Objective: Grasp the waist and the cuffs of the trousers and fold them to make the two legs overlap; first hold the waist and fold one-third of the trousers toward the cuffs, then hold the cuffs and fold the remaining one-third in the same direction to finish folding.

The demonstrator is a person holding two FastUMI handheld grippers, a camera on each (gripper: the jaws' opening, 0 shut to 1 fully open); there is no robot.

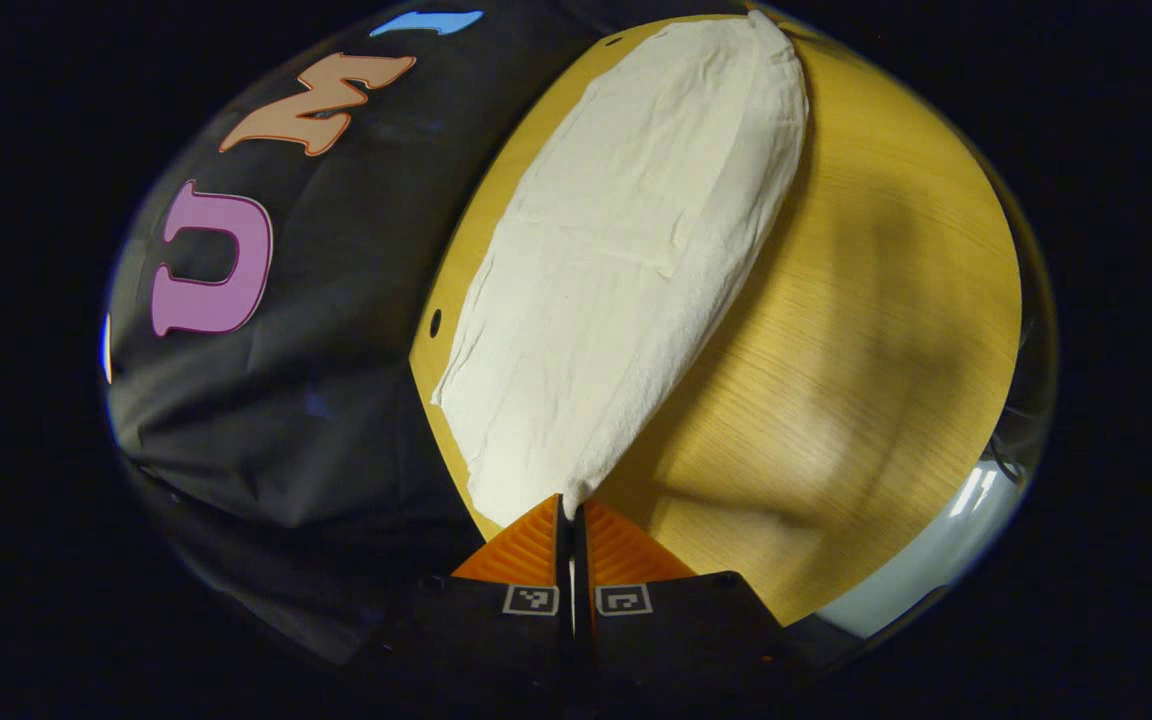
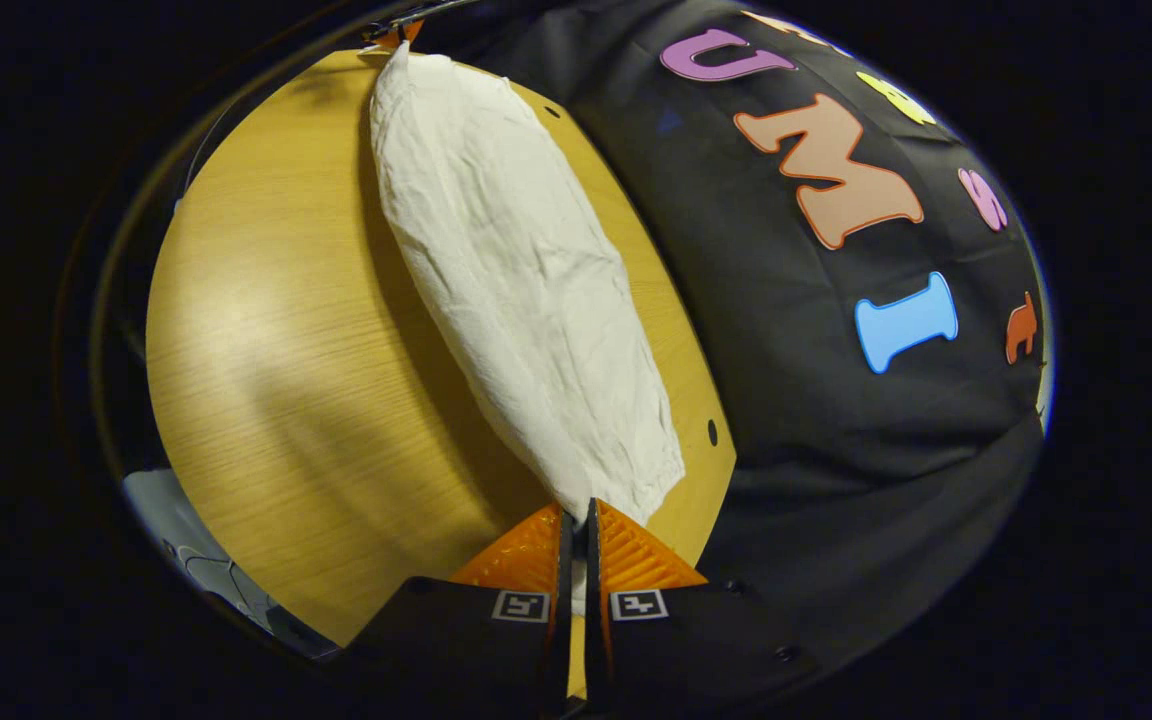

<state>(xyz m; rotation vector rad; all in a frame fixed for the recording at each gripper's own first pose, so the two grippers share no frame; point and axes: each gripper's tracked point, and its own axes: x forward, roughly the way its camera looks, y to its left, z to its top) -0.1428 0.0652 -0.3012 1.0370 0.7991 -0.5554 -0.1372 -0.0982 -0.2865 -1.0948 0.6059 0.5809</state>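
Left gripper view: trousers point(image 1: 626, 260) on table point(image 1: 886, 350)

A light wooden table point(image 1: 866, 330) with small dark holes near its far edge carries the cream trousers point(image 1: 626, 260), stretched long and creased, running straight ahead from the left gripper point(image 1: 572, 510) to the right gripper point(image 2: 576, 515).

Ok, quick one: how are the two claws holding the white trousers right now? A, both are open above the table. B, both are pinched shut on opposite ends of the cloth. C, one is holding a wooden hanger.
B: the left claw and the right claw each pinch an end of the trousers, stretched over the wooden table.
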